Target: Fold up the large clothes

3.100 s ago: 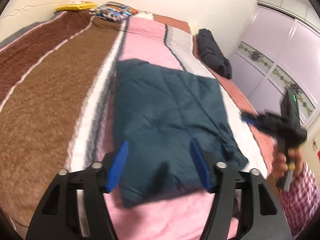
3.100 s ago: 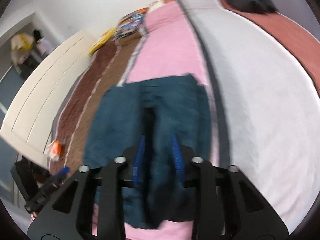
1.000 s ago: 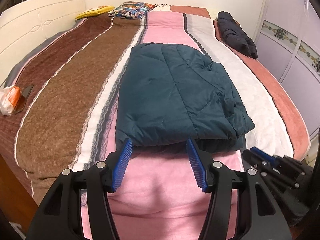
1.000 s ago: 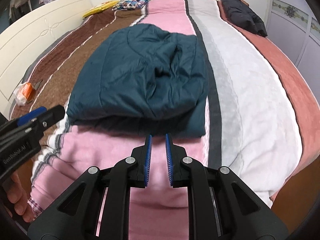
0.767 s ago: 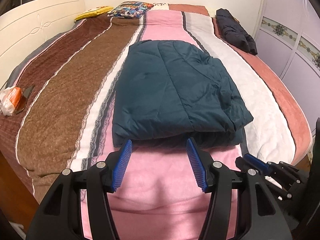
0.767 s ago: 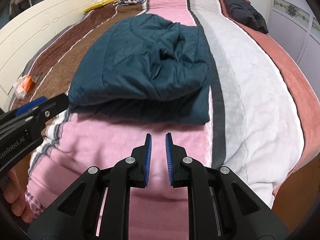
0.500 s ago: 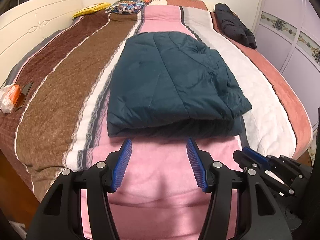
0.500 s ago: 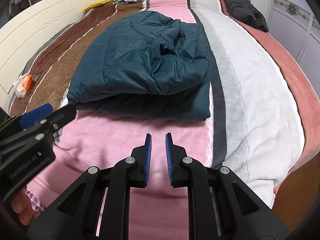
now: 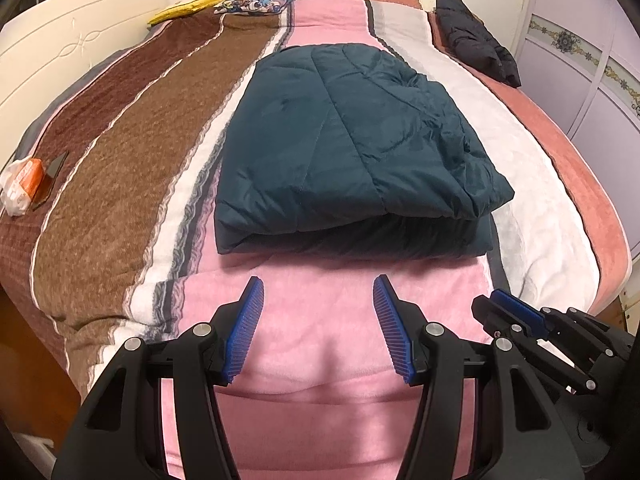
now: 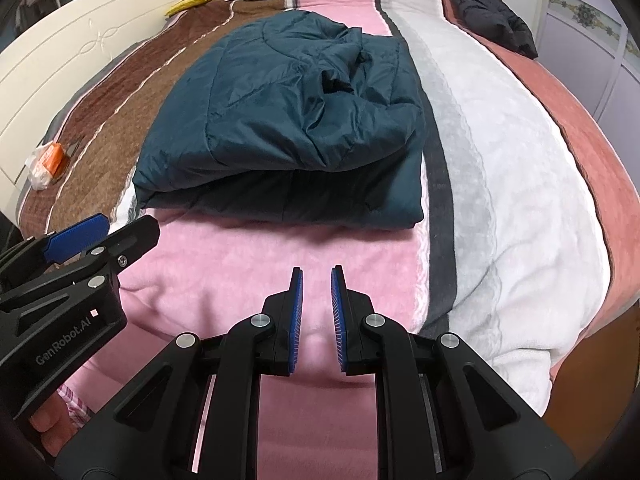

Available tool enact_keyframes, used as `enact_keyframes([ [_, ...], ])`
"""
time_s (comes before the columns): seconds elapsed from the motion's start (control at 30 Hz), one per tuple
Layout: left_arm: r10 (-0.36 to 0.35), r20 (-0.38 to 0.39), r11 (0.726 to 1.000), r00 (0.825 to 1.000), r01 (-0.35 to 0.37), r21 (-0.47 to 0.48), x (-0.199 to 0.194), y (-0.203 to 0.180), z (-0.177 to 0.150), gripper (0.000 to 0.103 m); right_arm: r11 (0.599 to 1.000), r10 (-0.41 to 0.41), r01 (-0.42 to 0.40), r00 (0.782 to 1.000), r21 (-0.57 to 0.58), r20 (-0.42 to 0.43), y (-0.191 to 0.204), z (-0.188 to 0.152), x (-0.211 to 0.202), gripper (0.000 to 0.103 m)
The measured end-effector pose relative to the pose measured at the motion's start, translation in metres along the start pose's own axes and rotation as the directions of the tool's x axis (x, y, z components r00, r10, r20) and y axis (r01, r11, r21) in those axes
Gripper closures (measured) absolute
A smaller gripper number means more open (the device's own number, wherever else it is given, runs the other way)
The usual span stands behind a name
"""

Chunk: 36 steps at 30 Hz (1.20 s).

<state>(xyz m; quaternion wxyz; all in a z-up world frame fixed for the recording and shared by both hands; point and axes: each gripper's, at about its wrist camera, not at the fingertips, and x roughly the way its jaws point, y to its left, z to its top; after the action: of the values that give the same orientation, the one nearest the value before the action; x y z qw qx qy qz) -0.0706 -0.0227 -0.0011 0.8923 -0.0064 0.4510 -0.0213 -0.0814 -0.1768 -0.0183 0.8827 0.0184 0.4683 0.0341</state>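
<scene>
A dark teal quilted jacket [image 9: 344, 148] lies folded in a thick rectangle on the pink stripe of the bed; it also shows in the right wrist view [image 10: 288, 112]. My left gripper [image 9: 318, 320] is open and empty, held over the pink blanket just short of the jacket's near edge. My right gripper [image 10: 316, 312] is empty with its jaws a narrow gap apart, also short of the jacket. Each gripper shows in the other's view: the right one [image 9: 520, 316] at lower right, the left one [image 10: 88, 236] at lower left.
The bed has a striped blanket [image 9: 120, 152] in brown, white, pink and rust. A black garment [image 9: 476, 44] lies at the far right. Pillows [image 9: 256, 0] sit at the head. An orange-and-white packet [image 9: 22, 184] lies at the left edge. A wardrobe [image 9: 592, 68] stands right.
Both grippers have pulled back from the folded jacket toward the foot of the bed and hold nothing. In the last second they have barely moved.
</scene>
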Motion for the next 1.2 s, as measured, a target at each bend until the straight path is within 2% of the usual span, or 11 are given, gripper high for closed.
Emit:
enact_keyframes([
  [0.47,0.001,-0.039,1.000,0.999,-0.001,-0.018,0.007,0.000,-0.005,0.047,1.000,-0.014,0.014,1.000,0.004,-0.023,0.002,-0.002,0.006,0.088],
  [1.2,-0.004,-0.055,0.999,0.998,0.002,-0.032,0.012,0.004,-0.008,0.047,1.000,-0.022,0.022,0.999,0.009,-0.040,0.001,-0.004,0.011,0.086],
])
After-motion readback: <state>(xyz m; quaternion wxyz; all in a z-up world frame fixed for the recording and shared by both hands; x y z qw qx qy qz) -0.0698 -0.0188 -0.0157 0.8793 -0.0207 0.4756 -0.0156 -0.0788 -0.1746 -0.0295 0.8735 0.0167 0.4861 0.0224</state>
